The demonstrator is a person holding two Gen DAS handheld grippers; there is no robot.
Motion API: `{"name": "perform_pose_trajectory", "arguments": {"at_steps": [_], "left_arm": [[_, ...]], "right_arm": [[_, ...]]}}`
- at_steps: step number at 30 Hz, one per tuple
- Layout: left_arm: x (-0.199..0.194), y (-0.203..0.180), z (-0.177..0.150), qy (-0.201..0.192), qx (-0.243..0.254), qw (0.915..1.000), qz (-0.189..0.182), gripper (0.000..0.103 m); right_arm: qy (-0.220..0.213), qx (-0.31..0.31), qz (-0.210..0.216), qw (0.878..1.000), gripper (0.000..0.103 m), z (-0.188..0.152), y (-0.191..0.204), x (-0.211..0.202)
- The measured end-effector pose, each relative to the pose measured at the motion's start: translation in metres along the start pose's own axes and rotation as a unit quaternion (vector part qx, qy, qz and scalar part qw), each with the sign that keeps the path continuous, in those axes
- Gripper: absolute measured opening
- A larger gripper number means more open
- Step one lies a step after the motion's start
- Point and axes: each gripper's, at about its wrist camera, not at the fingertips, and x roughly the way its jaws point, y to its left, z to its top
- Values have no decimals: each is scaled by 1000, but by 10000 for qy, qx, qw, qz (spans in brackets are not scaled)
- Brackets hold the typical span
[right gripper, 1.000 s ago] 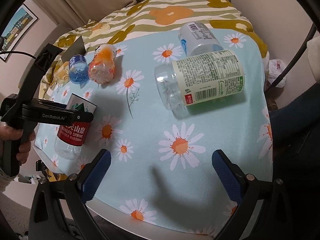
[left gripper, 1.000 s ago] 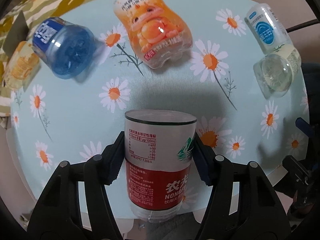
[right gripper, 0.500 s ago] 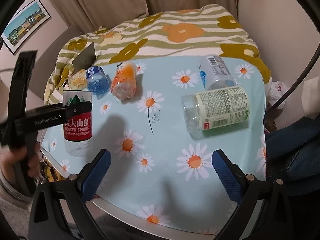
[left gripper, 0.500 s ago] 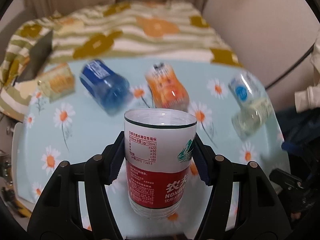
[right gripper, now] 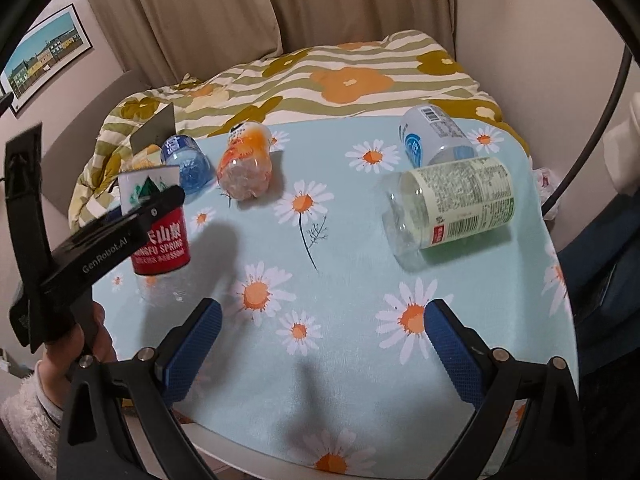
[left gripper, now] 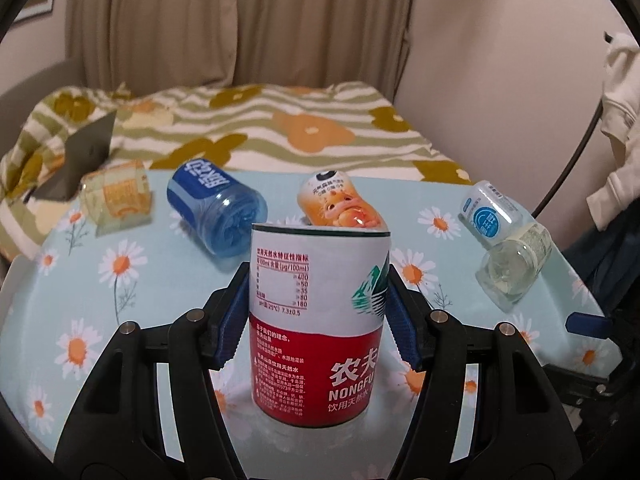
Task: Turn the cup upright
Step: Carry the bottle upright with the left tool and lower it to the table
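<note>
The left tool (left gripper: 318, 296) clamps the cup (left gripper: 318, 312) upright at the tabletop's (right gripper: 340, 360) nine-o'clock edge; the right tool (right gripper: 320, 344) hangs wide and empty. Risk: released off-level or too near the rim, the light cup could topple off.

The surface (right gripper: 360, 360) wears a pale blue cloth printed with white, orange-centred daisies. The cup (left gripper: 318, 320) at lower centre has a white upper band with a green mountain mark and a red lower band with white lettering. Both the left tool (left gripper: 316, 300) and right tool (right gripper: 320, 348) are black with blue pads. Across the upper frame lies a bed cover (right gripper: 320, 80) striped olive and cream with orange and mustard flowers. Beige curtains (left gripper: 240, 20) hang behind.
</note>
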Motion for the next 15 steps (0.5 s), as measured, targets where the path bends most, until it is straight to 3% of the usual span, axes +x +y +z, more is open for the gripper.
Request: {"name": "perform_pose_trajectory", "arguments": {"at_steps": [5, 15], "left_arm": [[-2, -4, -10, -255, 120, 9996, -9, 67], [1, -3, -24, -124, -99, 9998, -93, 67]], "right_arm": [[-118, -15, -137, 9998, 101, -13, 6, 6], [-224, 51, -181, 9996, 101, -25, 5, 6]]}}
